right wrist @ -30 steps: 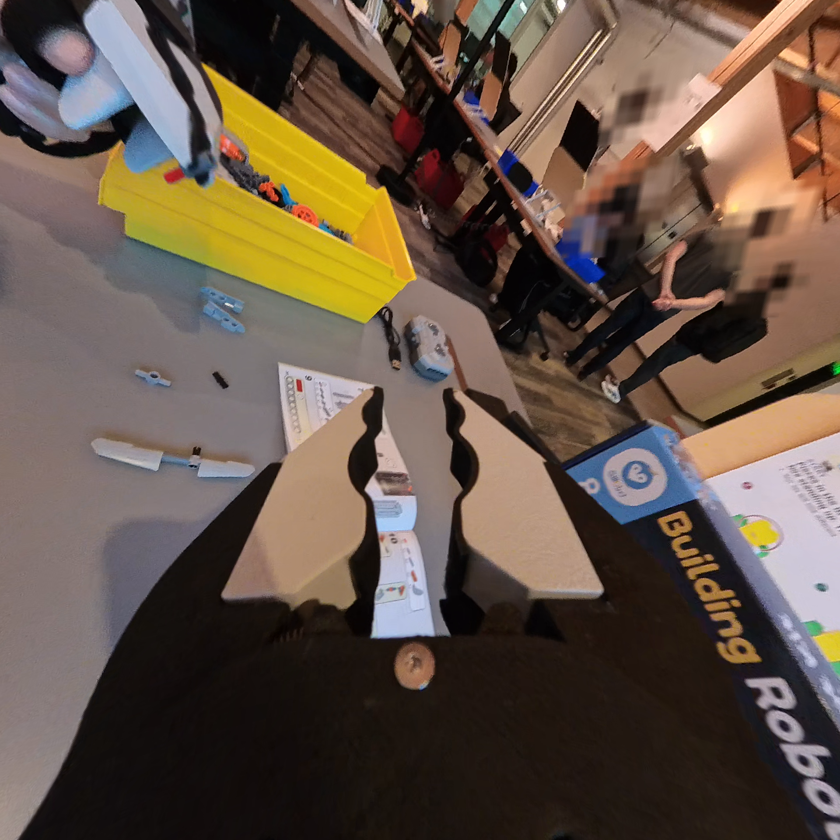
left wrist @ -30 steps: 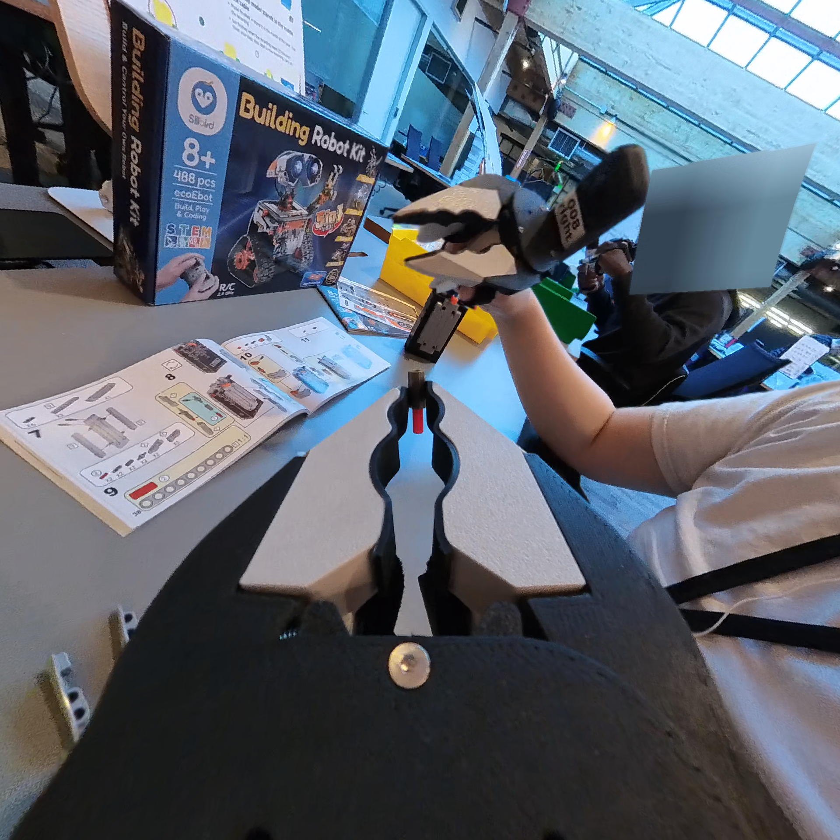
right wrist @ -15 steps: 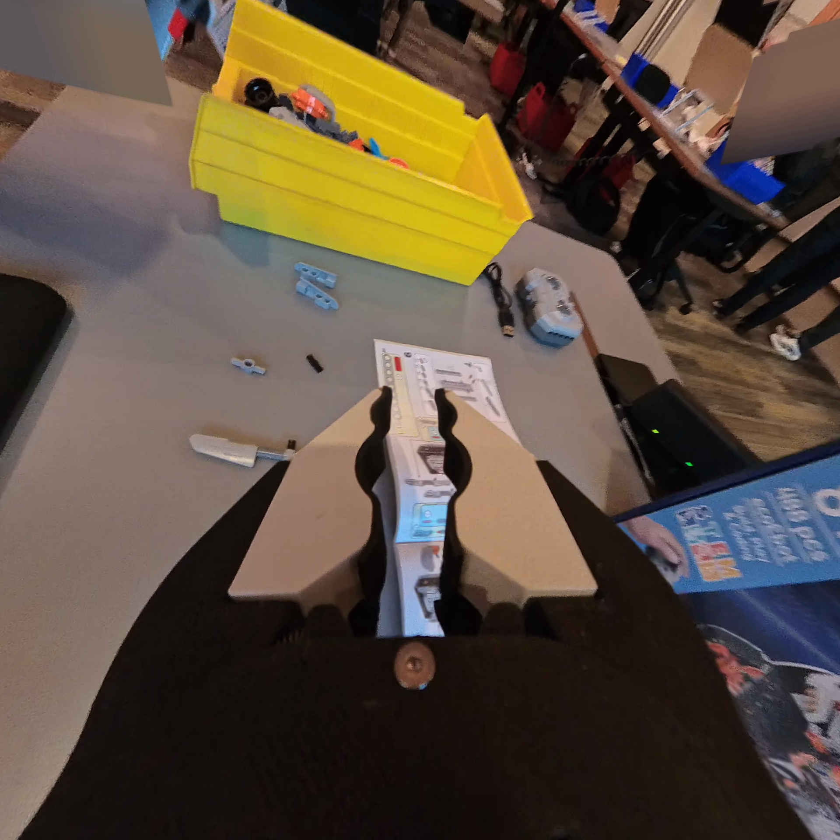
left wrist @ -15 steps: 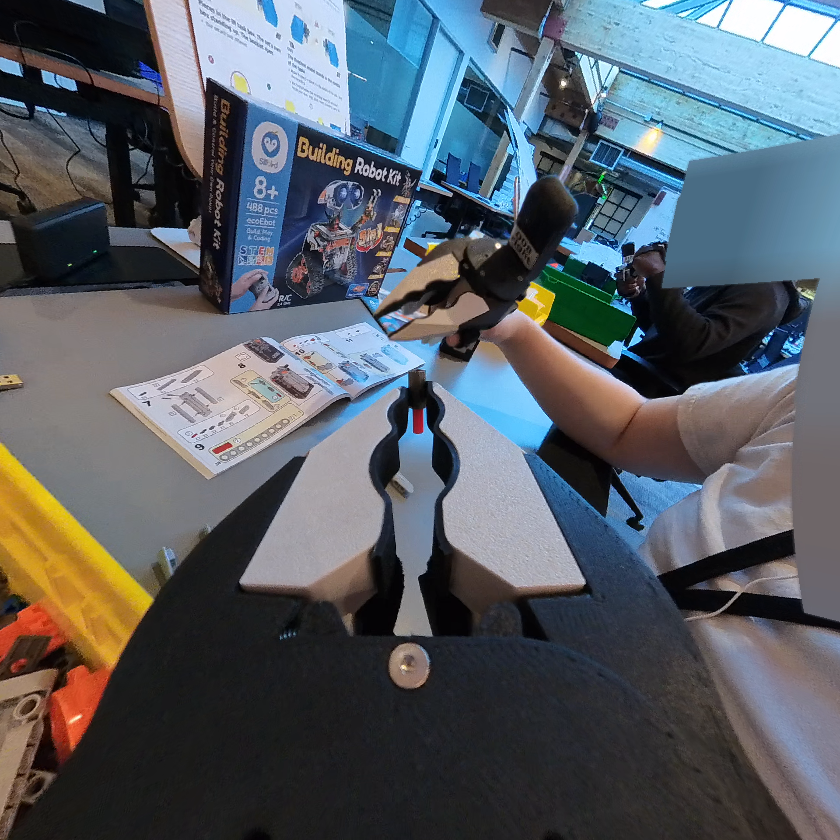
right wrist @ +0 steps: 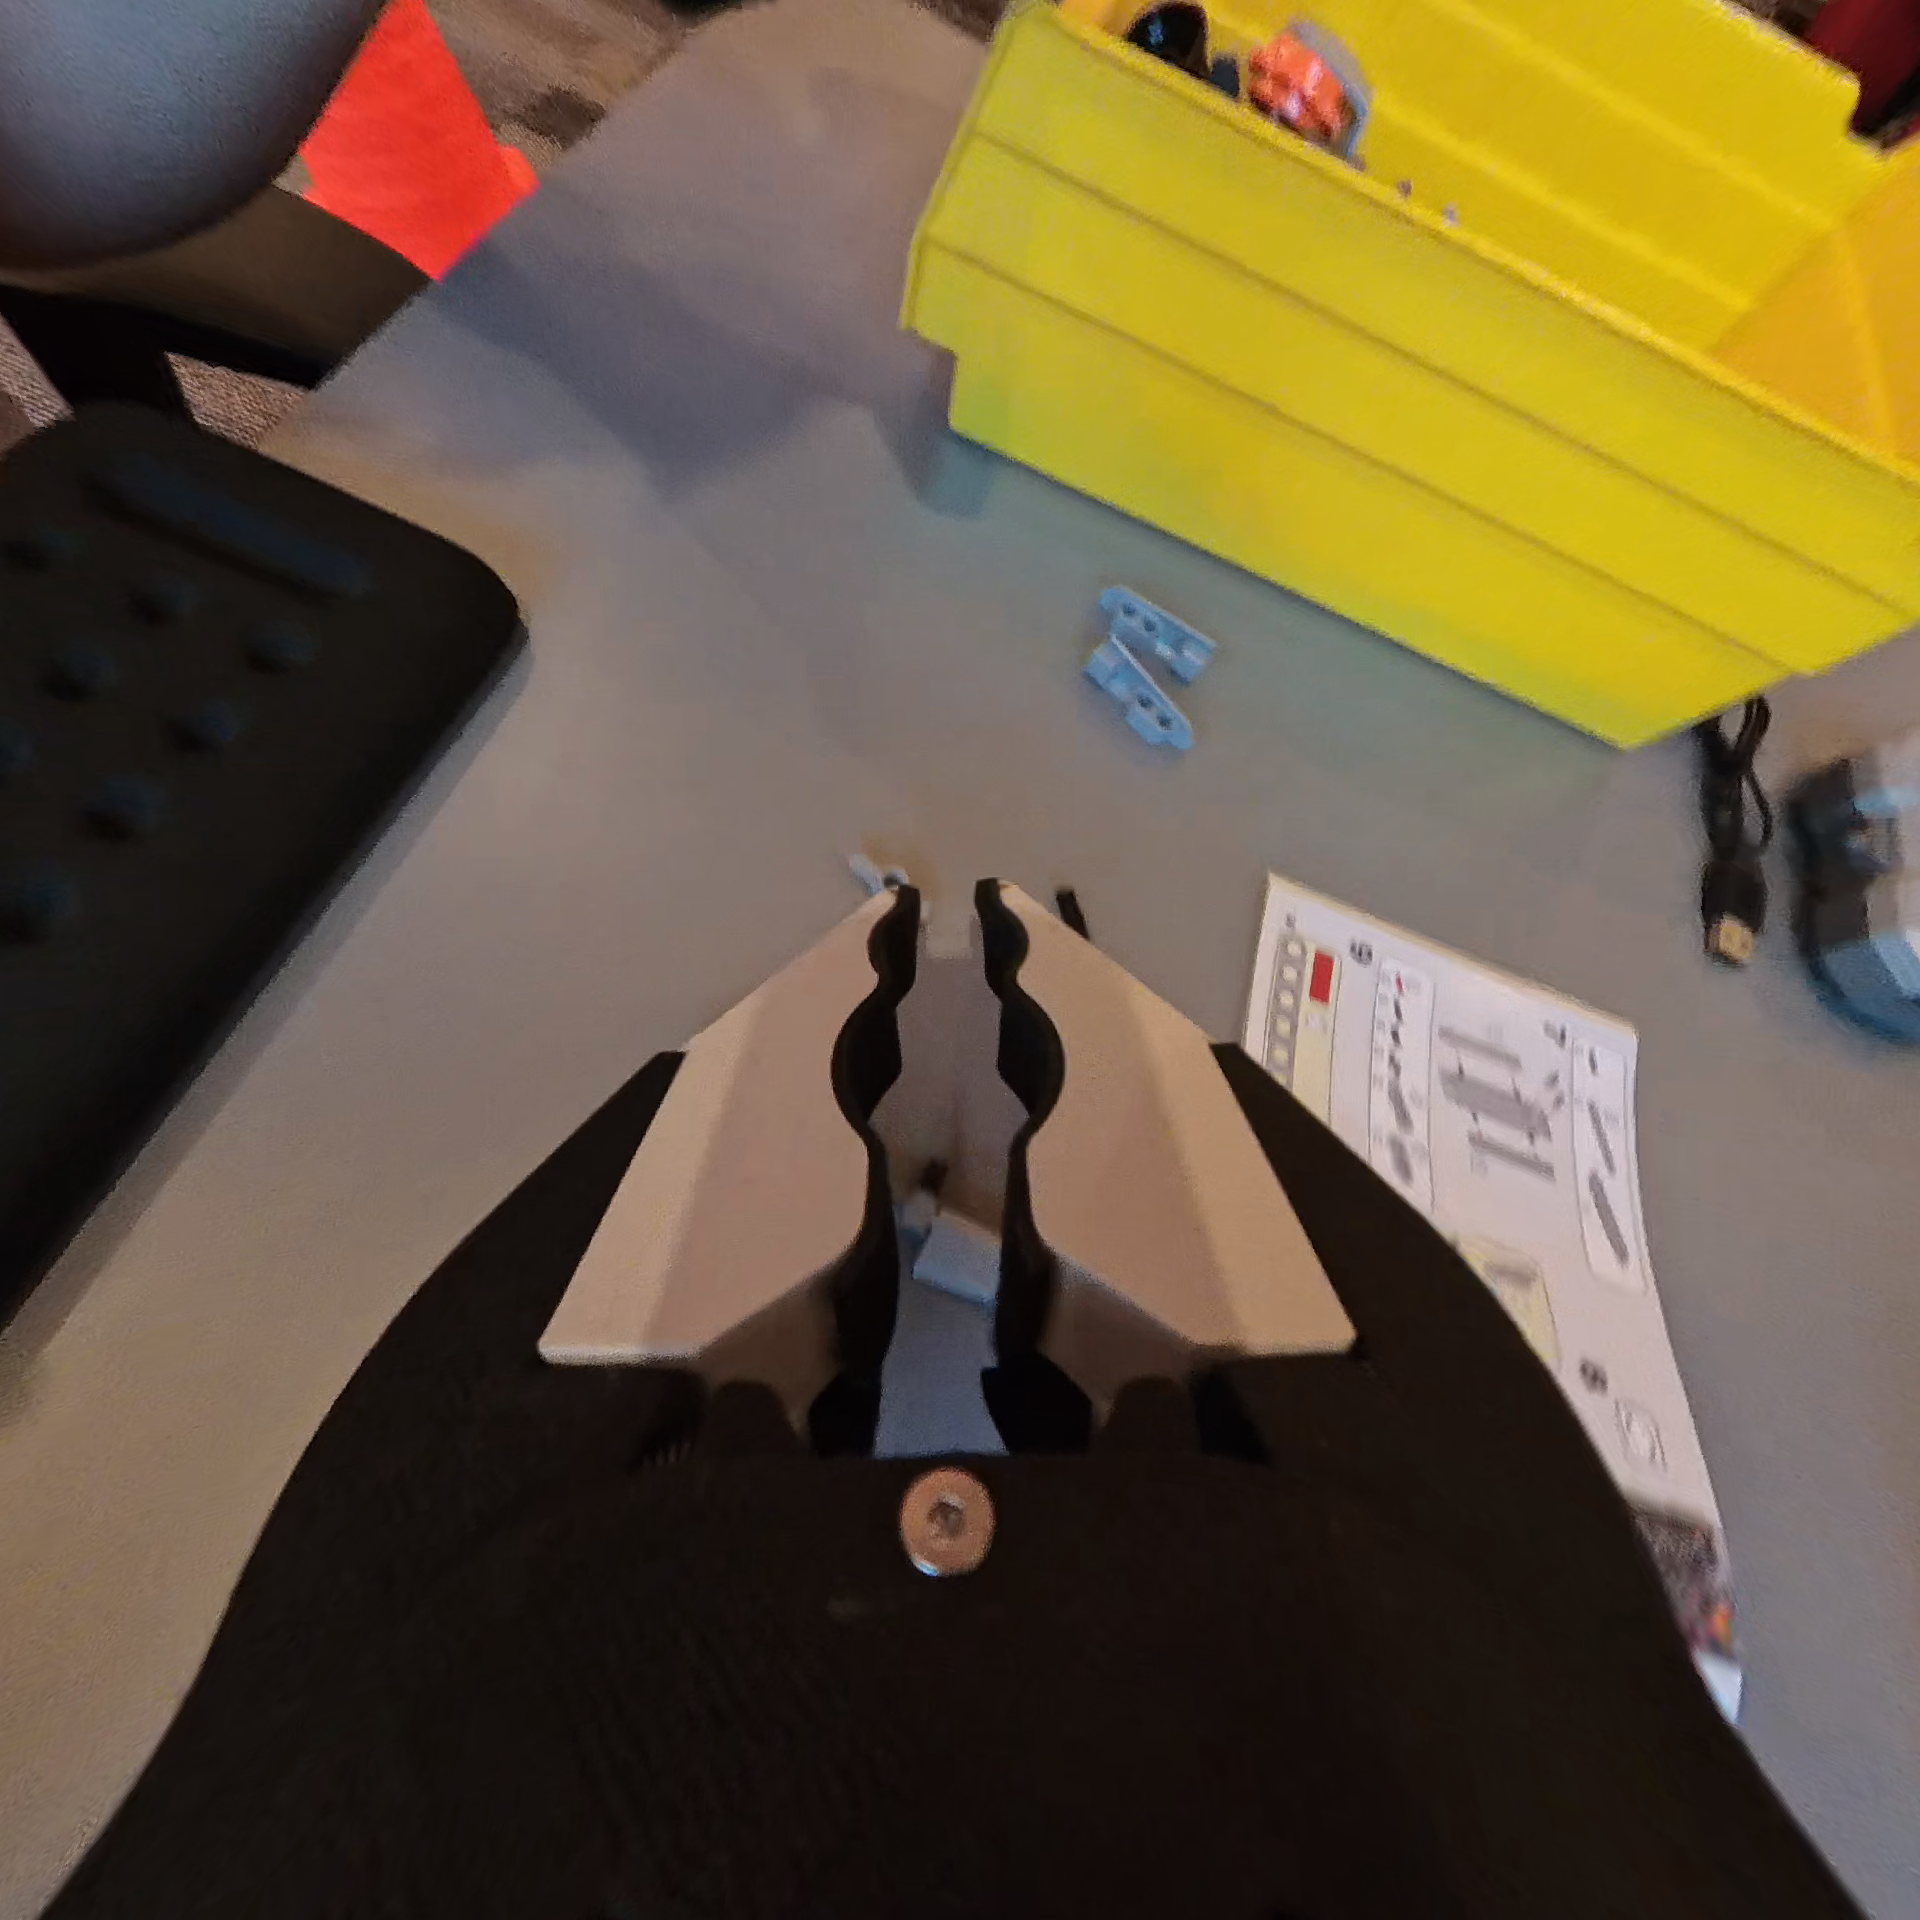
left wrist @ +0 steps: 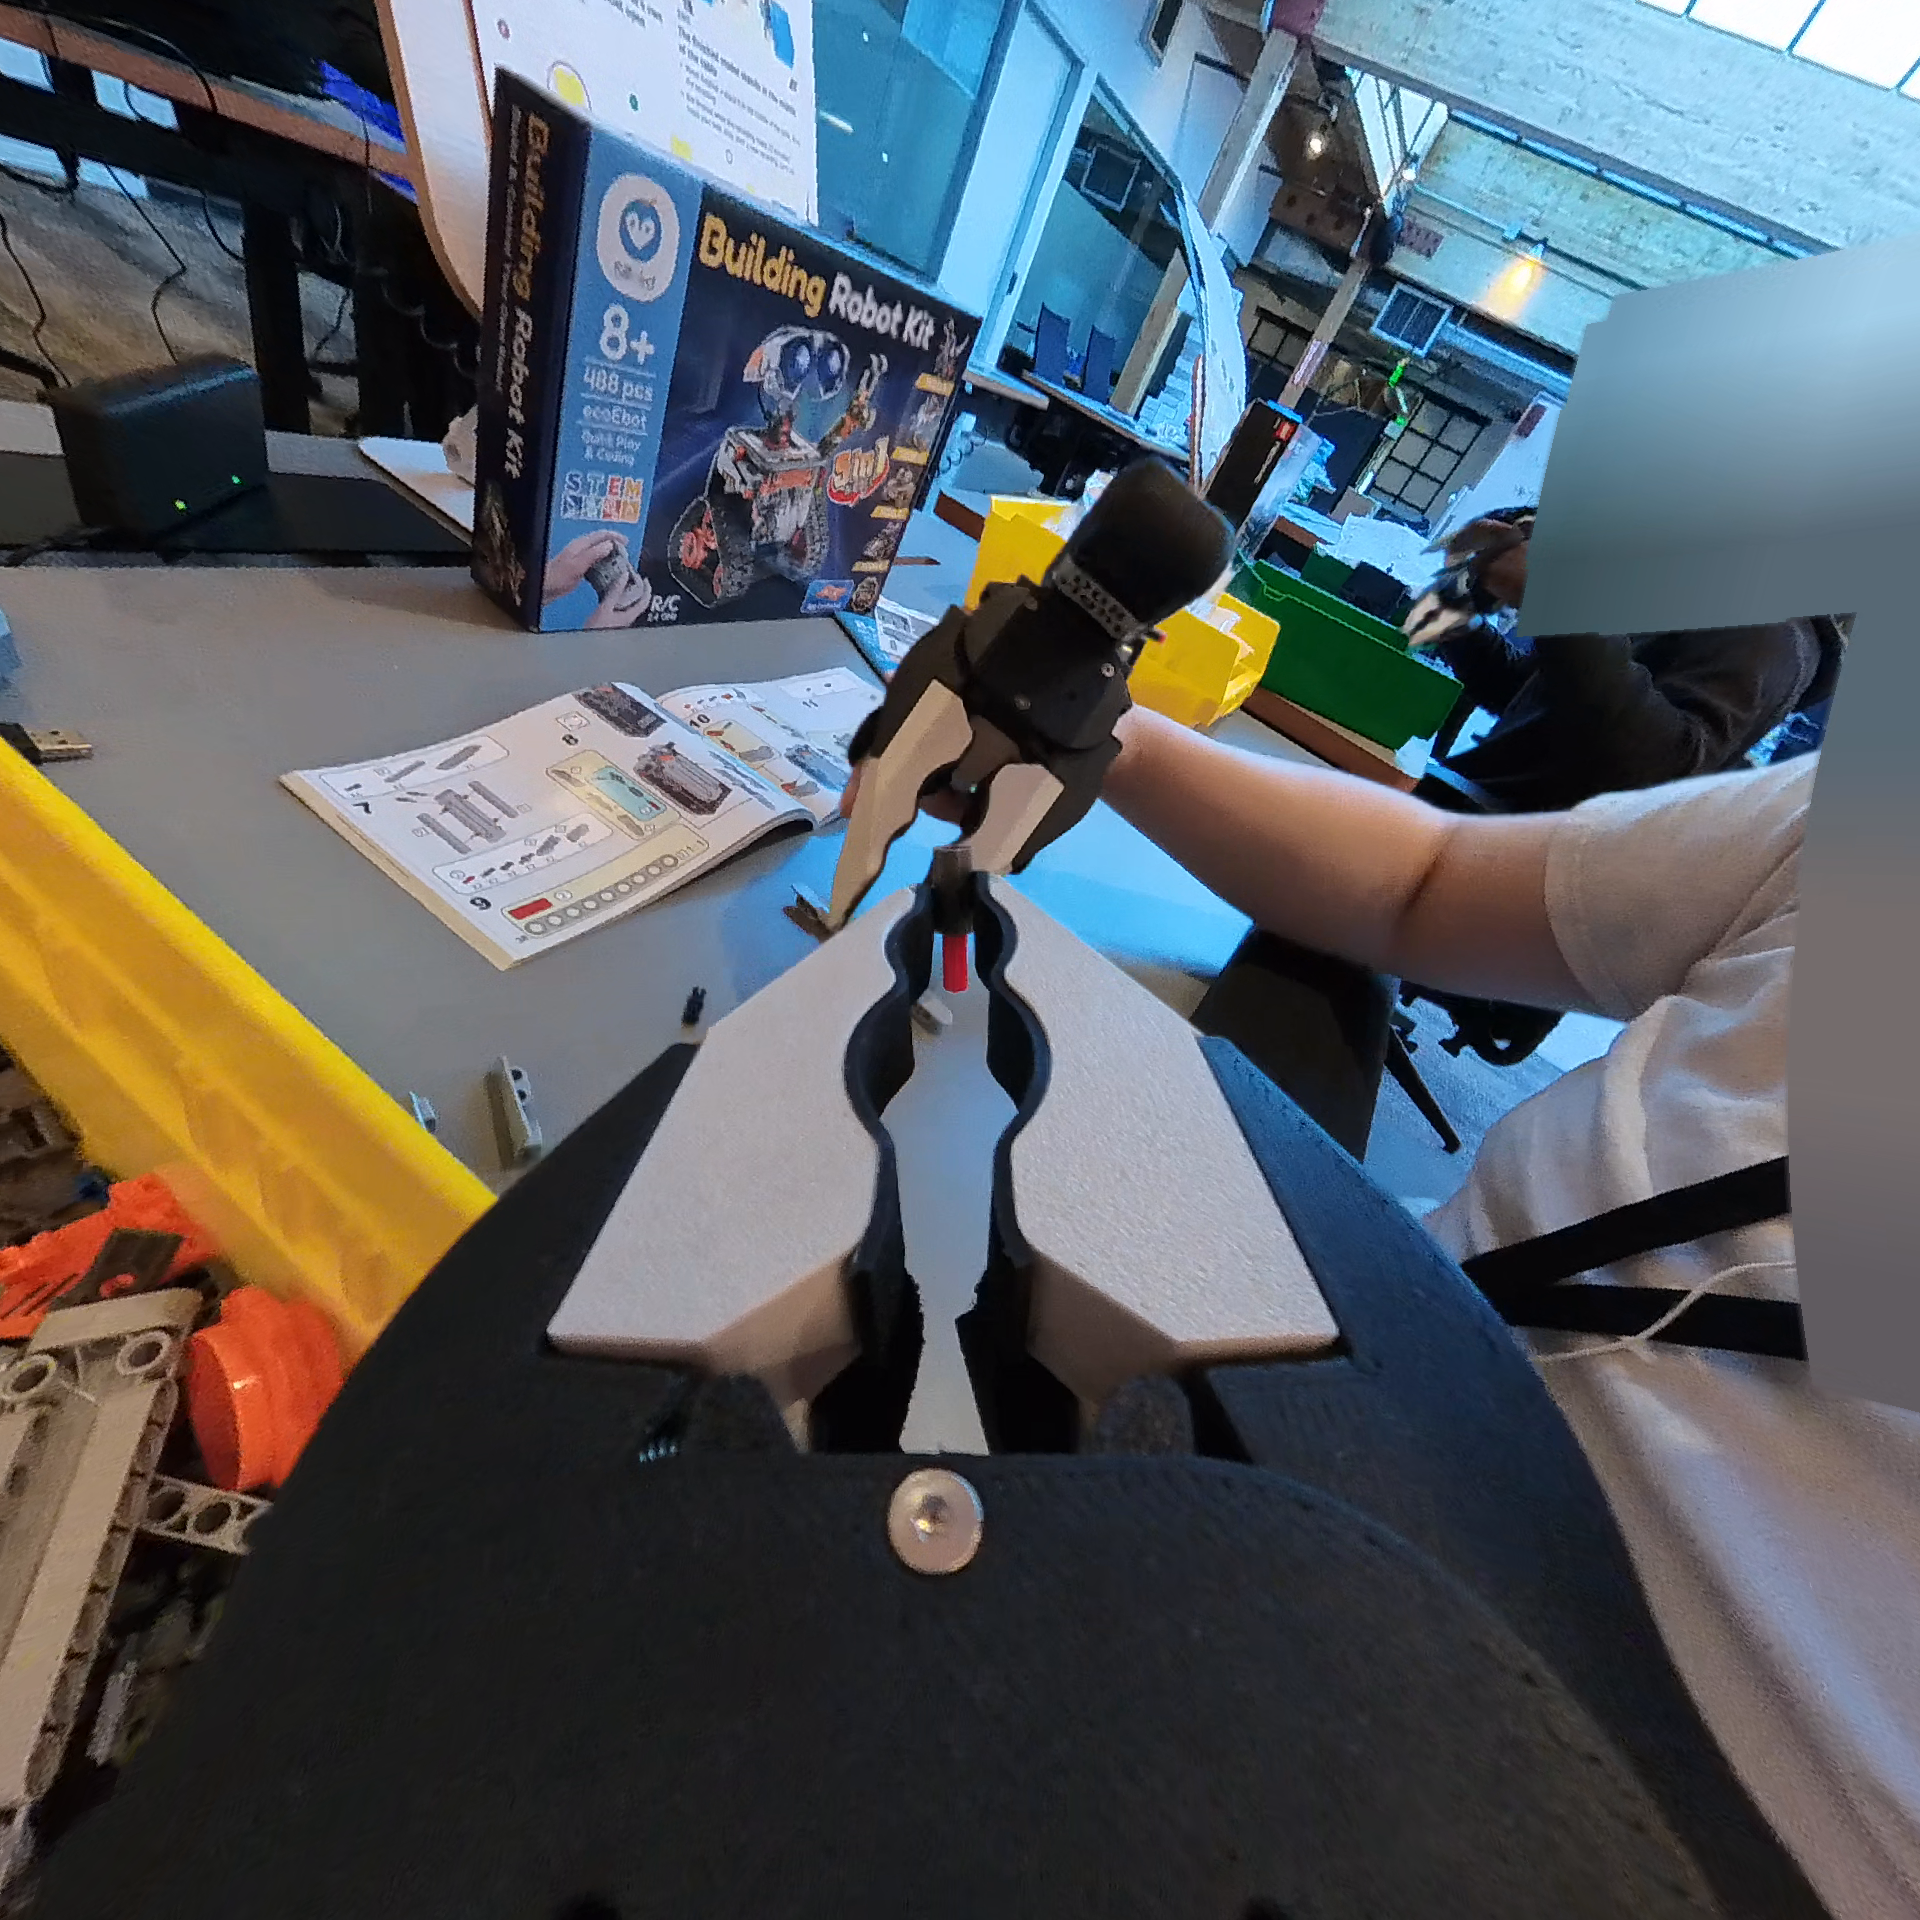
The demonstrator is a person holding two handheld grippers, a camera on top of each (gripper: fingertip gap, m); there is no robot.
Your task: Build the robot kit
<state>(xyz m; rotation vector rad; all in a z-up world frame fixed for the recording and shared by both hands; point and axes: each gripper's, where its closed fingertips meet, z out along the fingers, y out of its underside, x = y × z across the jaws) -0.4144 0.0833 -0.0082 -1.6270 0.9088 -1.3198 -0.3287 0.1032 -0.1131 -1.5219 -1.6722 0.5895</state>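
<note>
Fingers of the left gripper [left wrist: 948, 904] are staying clamped on a small pin [left wrist: 953, 940], dark grey at its upper end and red below, and are holding it clear of the bench [left wrist: 312, 675]. Over the last second this gripper has been swinging toward the yellow bin [left wrist: 156, 987], whose front wall and loose orange and grey parts are now filling the near left corner of its view.

Just beyond the bin's front wall, the right gripper [right wrist: 948, 899] has been dropping from a raised position above the instruction booklet [right wrist: 1455, 1143]. It is now pointing steeply down at the bench, its fingers a narrow gap apart and gripping nothing. A small grey piece [right wrist: 868, 871] is lying just beside one fingertip and a black pin [right wrist: 1070, 909] just beside the other. Seen from the left wrist view, those tips are coming in close beside the held pin.

The person's bare right forearm [left wrist: 1299, 862] is reaching across level, with the wrist bending down and the handle standing up. Nearer the bin, two pale blue beams [right wrist: 1143, 665] are lying side by side. Farthest from the bin, the kit box [left wrist: 707, 416] is standing upright.
</note>
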